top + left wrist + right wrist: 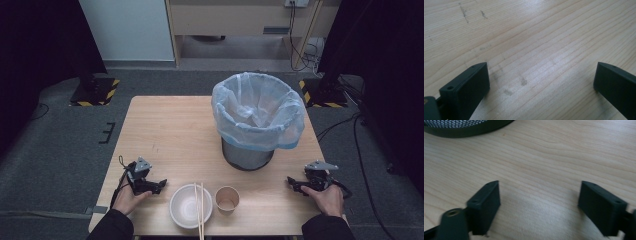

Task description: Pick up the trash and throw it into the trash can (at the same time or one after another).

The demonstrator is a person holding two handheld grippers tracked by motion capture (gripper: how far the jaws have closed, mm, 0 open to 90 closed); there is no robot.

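Item: white bowl [190,206] at the counter's [165,130] near edge with a pair of wooden chopsticks [200,210] laid across its rim, a brown paper cup [227,199] upright just beside it on the right, and a bag-lined mesh bin [257,117] farther back. Handling, as judged: bowl and cup likely light, thin-walled and easily crushed, best taken at the rim; chopsticks stiff, slim and prone to roll, best pinched mid-length. Left hand-held gripper [157,185] rests near the bowl, right hand-held gripper [295,184] well apart from the cup; both jaw pairs stand apart over bare wood, holding nothing.
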